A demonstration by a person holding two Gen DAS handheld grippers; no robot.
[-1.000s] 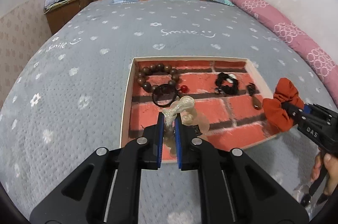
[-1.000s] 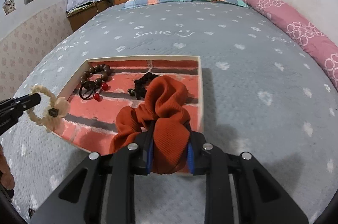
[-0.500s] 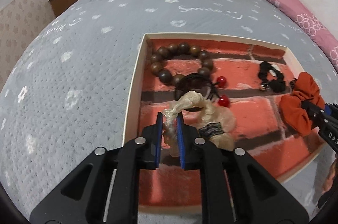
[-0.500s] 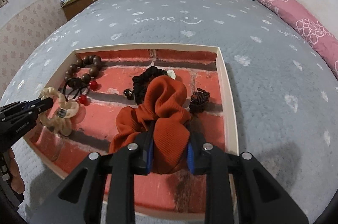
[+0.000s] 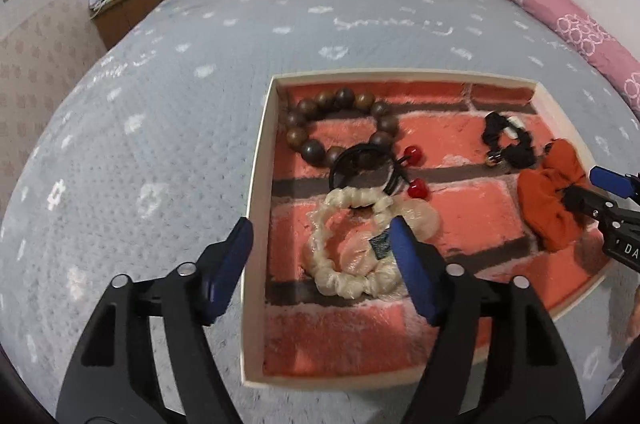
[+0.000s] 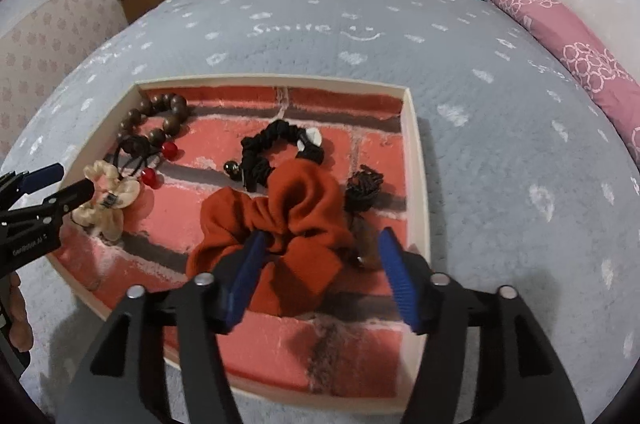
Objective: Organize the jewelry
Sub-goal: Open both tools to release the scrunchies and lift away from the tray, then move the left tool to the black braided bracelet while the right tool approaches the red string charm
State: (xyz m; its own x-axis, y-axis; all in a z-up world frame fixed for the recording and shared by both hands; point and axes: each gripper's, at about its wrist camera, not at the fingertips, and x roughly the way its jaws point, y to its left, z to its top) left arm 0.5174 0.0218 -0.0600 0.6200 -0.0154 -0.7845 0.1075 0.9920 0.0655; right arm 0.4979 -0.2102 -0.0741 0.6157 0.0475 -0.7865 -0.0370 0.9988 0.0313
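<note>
Both grippers hang over the shallow tray (image 5: pixel 256 184) on the grey bedspread (image 5: pixel 140 128), and both stand with fingers spread wide, holding nothing.

The left gripper (image 5: pixel 320 264) straddles the tray's left wall: one blue pad (image 5: pixel 230 262) sits outside it over the bedspread, the other inside. Between the pads, a little ahead of them, lies the cream scrunchie (image 5: pixel 352 248), flat on the brick-patterned floor and touching the inner pad's tip or just beside it; which is hard to say. Just beyond it are the black hair tie with red beads (image 5: pixel 368 170) and, further ahead, the wooden bead bracelet (image 5: pixel 340 126), tucked in the far left corner.

The right gripper (image 6: pixel 324 276) frames the orange scrunchie (image 6: pixel 288 224), which sits slumped on the tray floor between the fingers, its folds brushing the left pad. Ahead lies the black scrunchie (image 6: pixel 272 154); by the right pad's tip is a small dark hair clip (image 6: pixel 364 188).

Judging by the spread fingers and resting pieces, each scrunchie is set down in its own part of the tray, soft items kept apart from the beads, so lifting clear looks like the sensible next move
</note>
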